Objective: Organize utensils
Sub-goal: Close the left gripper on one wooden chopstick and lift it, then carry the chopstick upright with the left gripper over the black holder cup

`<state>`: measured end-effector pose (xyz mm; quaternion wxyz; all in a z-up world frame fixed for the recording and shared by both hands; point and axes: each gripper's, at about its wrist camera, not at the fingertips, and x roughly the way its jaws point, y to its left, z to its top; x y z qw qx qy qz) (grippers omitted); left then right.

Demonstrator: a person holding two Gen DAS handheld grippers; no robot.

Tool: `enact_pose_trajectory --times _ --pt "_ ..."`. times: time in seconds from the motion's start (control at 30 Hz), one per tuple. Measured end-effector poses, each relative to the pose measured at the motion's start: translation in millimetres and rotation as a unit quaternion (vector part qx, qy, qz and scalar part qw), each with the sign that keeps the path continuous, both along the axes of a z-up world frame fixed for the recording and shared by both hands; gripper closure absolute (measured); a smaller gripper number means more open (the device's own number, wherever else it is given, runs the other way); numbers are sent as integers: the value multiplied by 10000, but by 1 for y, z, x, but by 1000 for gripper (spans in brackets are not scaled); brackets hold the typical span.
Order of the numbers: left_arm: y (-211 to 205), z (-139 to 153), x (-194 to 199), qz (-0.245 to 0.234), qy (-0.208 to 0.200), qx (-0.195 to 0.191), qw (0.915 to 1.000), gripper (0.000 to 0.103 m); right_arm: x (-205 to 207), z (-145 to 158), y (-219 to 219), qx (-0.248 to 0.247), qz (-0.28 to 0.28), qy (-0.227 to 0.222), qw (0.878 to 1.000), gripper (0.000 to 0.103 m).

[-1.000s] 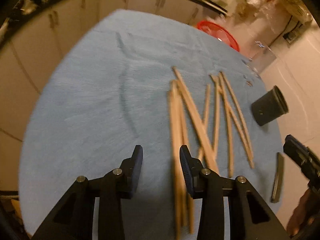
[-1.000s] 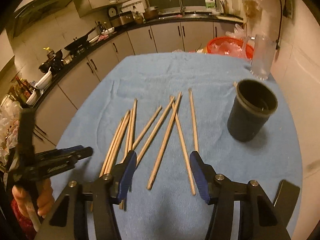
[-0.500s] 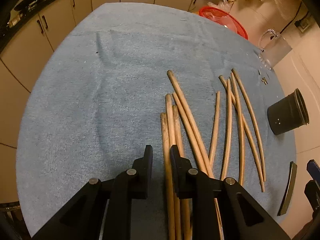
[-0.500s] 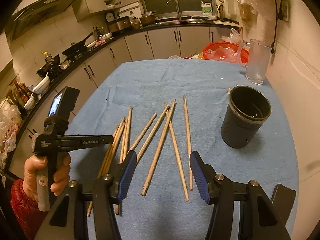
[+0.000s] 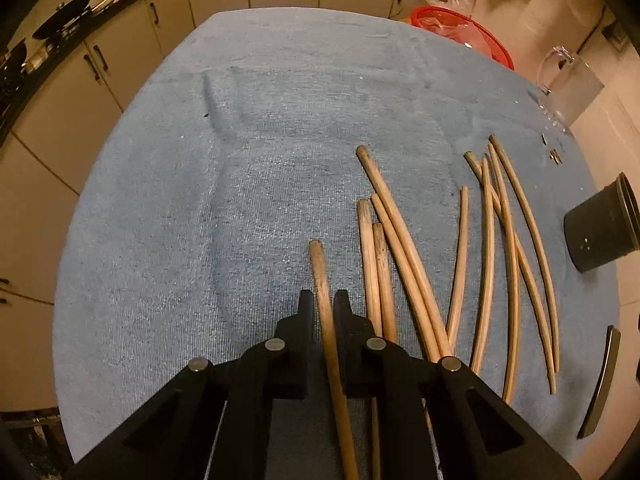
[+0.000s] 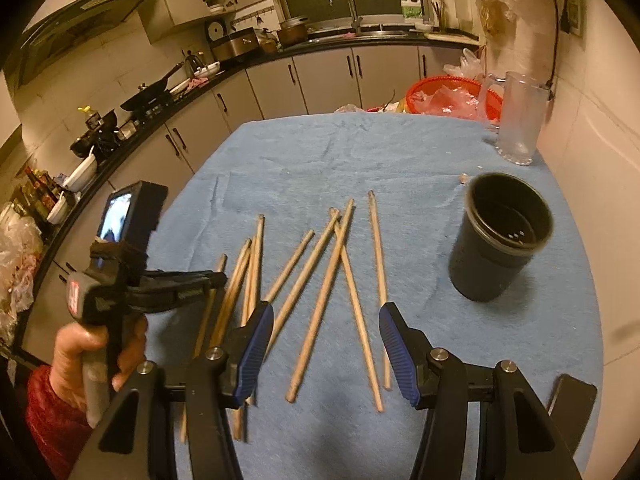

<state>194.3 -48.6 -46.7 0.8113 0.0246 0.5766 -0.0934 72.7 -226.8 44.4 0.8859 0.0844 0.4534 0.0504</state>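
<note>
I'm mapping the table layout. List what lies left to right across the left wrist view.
Bare blue cloth → chopstick clamped in the left gripper → cluster of four chopsticks → single chopstick → fan of four chopsticks → black cup.

Right gripper hangs with jaws apart above wooden chopsticks scattered on a blue towel. Black cup stands upright at right. Left gripper, held in a hand, pinches one chopstick.
</note>
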Motion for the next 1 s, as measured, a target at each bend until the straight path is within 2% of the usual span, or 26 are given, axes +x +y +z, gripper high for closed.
enact_pose_trajectory --times 0.2,0.27,0.33,0.47,0.53,0.63,0.7,0.93,1.0 --pt "23 -3 -14 84 -6 -223 9997 94 56 -17 7 1 -38 488 9988 66" --pt "28 -2 -15 45 16 -278 9996 94 79 -30 7 32 -122 712 9974 66" --pt "35 -1 -17 9 43 -366 9993 94 98 -40 6 -54 -244 867 9959 73" --pt "41 0 -17 -91 42 -387 9992 94 130 -58 -1 -38 -474 1110 9927 73" --pt "42 -2 -10 -138 20 -357 9993 94 140 -68 -3 16 -523 1252 9908 73" --pt "46 -3 -7 -169 58 -404 9990 94 148 -77 -2 -160 -581 1359 9889 75" --pt "48 -1 1 -167 89 -435 9989 94 154 -83 -6 -98 -612 1414 9880 83" --pt "35 -2 19 -140 83 -304 9994 94 168 -93 -7 -172 -609 1441 9875 86" --pt "33 -2 23 -123 -7 -298 9995 95 168 -91 -5 -340 -534 1338 9890 94"
